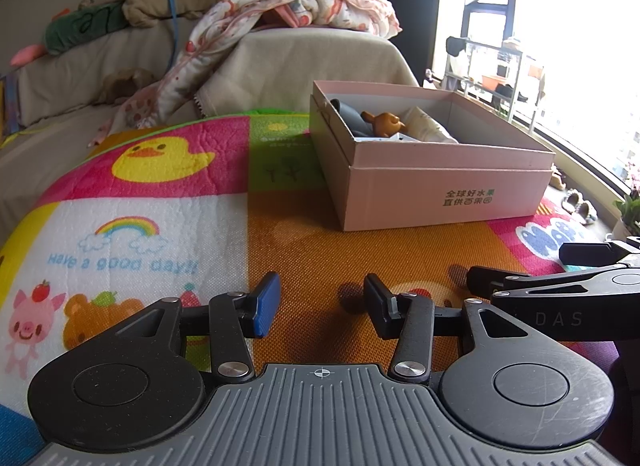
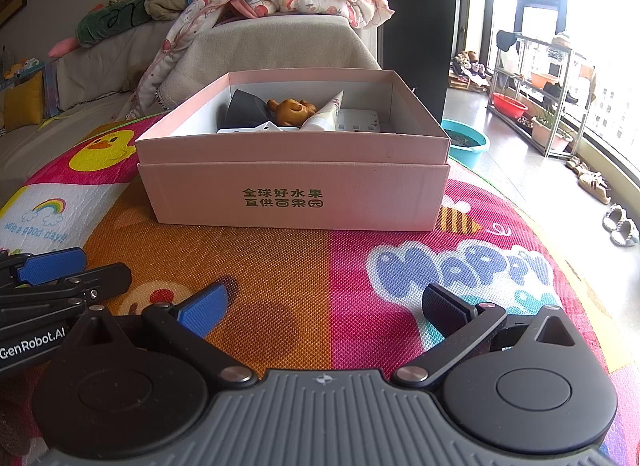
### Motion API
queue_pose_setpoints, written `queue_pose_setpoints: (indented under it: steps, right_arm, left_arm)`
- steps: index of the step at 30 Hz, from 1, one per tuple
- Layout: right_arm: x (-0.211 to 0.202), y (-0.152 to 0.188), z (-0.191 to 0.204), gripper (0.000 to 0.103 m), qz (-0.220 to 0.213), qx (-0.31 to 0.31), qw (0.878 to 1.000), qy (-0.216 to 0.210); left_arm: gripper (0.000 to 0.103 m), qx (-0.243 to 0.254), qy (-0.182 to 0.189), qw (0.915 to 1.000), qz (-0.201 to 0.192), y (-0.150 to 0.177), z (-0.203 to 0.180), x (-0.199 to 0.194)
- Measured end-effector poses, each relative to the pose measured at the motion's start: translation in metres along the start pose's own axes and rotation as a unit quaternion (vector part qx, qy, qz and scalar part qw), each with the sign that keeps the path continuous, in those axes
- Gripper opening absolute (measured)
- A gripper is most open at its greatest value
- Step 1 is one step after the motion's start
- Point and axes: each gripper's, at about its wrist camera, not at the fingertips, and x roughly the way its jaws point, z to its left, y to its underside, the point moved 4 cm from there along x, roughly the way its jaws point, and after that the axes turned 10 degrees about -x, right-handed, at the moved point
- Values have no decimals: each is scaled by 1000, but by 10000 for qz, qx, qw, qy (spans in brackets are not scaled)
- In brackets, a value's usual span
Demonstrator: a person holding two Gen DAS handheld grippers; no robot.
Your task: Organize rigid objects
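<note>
Inside the pink box (image 2: 292,185), mostly screened by the near wall: only the tops of a dark grey object (image 2: 246,105), a brown figurine (image 2: 290,110), a cream tube (image 2: 326,113) and a white slotted piece (image 2: 358,119) visible; lower parts and resting places impossible to tell. In the left wrist view, even less of the contents shown, the grey object (image 1: 344,107) a mere sliver. Cut off at the left edge of the right wrist view: the left gripper (image 2: 52,278), body out of frame. Cut off at the right edge of the left wrist view: the right gripper (image 1: 532,270). Blown out to white at upper right: the window (image 2: 616,25). Too small to identify: items on the metal rack (image 2: 532,77).
</note>
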Motion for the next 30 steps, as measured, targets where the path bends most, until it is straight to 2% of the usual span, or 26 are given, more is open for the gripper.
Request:
queue_pose_setpoints:
  steps: [30]
  right_arm:
    - [0,0,0,103,-1,1,10000,-1]
  left_arm:
    - [50,-19,15,10000,-6,0,-1,0]
